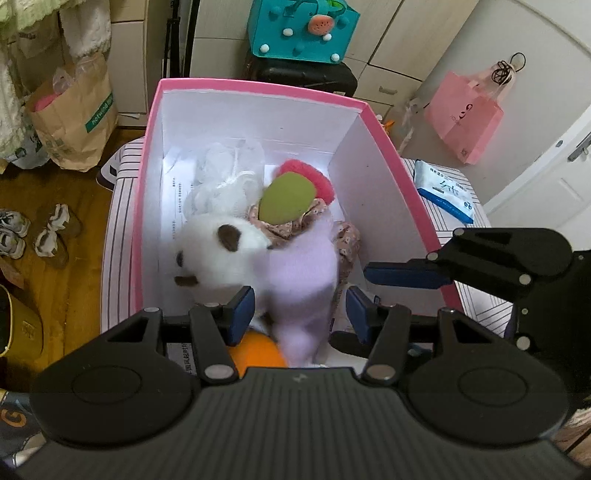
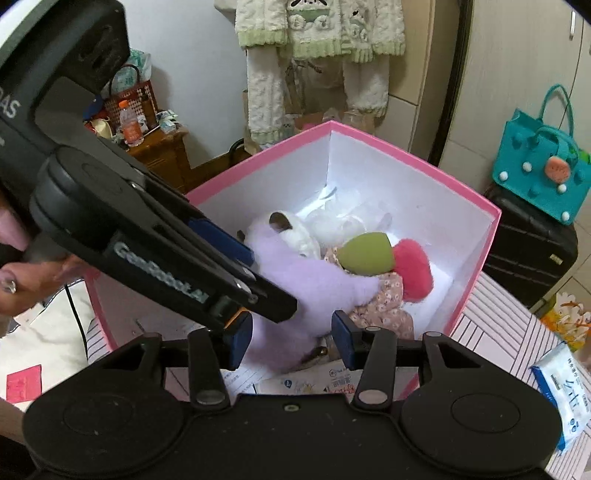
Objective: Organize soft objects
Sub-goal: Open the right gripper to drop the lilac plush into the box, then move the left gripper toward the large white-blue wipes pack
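A plush toy (image 1: 303, 273) with a white head and lilac body lies in the pink box (image 1: 258, 86), blurred. My left gripper (image 1: 300, 314) straddles its lilac part; a thin gap shows at the right pad, so it is open. In the right wrist view, my right gripper (image 2: 291, 343) also frames the plush (image 2: 314, 284) with a gap at one pad, open. The left gripper (image 2: 271, 284) reaches in from the left there. Further back lie a green sponge (image 1: 286, 197), pink puff (image 1: 325, 181), white mesh puff (image 1: 221, 177) and floral scrunchie (image 1: 347, 240). An orange object (image 1: 255, 350) is half hidden under the left fingers.
The box stands on a striped surface (image 1: 118, 221) beside a wipes pack (image 1: 443, 188). Behind it a teal bag (image 1: 303, 29) sits on a black suitcase (image 1: 306, 75). A pink bag (image 1: 465, 118) hangs at right. A paper bag (image 1: 74, 110) and shoes (image 1: 37, 232) are on the floor at left.
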The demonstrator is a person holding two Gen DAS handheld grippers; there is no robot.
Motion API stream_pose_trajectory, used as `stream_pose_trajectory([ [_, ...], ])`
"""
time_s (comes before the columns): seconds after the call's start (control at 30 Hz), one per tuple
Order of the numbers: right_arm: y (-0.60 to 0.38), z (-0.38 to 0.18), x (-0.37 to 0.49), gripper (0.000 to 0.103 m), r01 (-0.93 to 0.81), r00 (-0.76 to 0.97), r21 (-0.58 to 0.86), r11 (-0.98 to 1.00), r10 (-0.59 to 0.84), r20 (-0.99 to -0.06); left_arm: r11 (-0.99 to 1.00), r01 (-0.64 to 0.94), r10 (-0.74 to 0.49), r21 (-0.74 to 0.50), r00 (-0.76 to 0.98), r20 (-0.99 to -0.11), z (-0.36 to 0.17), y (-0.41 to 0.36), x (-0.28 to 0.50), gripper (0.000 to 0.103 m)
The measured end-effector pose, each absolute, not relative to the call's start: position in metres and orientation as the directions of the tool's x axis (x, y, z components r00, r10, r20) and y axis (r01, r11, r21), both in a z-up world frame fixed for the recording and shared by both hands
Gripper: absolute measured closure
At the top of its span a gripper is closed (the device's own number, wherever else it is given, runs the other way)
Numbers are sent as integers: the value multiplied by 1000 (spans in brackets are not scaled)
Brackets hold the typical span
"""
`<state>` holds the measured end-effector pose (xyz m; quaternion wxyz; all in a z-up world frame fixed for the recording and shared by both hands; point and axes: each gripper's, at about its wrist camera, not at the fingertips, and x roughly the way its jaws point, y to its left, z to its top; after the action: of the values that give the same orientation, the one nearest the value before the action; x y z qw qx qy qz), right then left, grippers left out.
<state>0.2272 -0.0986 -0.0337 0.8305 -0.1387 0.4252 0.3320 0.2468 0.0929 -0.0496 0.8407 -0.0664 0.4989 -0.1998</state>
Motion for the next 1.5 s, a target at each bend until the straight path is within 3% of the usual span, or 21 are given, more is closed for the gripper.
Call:
stream_pose_trajectory([
  [0.13,-103,-34,223,50,-672,420,61,738,449,-789,904,280,-418,-323,420,-806,-48,96,245,48],
  [0.63,-134,-1,184,50,-666,443,140,733,539,-716,915,364,-360,-178,532,-767,-3,94,189,46],
  [1.1,-163,36,131,44,-670,476,164,725,587,-655,917,378,-342,-127,582,-737,42,92,125,35],
  [1.5,-189,49,96,37,-661,482,168,731,585,-652,898,436,-319,-61,549,-772,53,73,86,27],
])
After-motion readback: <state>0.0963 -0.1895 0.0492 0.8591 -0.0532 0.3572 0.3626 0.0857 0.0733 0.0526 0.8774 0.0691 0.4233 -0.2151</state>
